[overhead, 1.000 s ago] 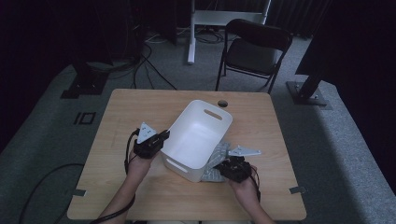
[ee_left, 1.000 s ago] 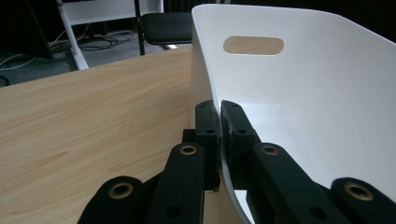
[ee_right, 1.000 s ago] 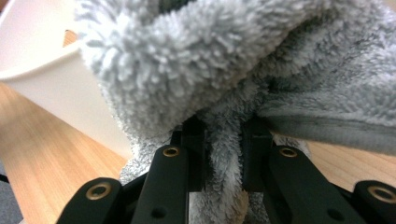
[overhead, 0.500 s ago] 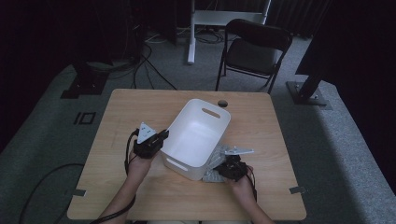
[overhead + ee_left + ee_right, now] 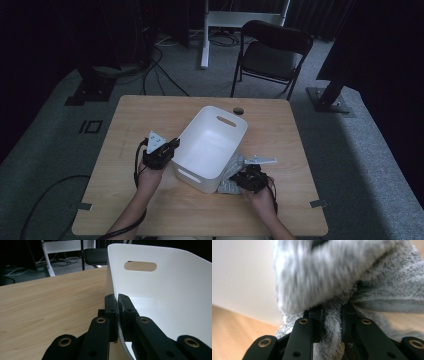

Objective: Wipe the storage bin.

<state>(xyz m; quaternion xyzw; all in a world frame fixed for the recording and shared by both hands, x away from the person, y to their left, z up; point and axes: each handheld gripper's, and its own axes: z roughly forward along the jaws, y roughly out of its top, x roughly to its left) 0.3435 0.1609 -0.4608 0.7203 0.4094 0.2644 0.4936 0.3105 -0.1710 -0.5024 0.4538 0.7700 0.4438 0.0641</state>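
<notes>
A white plastic bin [image 5: 212, 147] with handle slots stands in the middle of the wooden table [image 5: 150, 115]. My left gripper [image 5: 172, 145] is shut on the bin's left rim; in the left gripper view the thin white wall [image 5: 150, 290] runs between the two closed jaws [image 5: 117, 315]. A grey fluffy cloth [image 5: 232, 172] lies on the table against the bin's right side. My right gripper [image 5: 240, 180] is shut on a fold of that cloth [image 5: 332, 325], whose fuzzy pile bulges up between the jaws.
A black folding chair [image 5: 272, 55] stands beyond the table's far edge, near a white desk frame [image 5: 240, 20]. A small dark hole [image 5: 238, 110] marks the tabletop behind the bin. Cables trail over the grey floor at left.
My right hand has shifted slightly toward the bin and down with the cloth. The left gripper and the bin stay where they were.
</notes>
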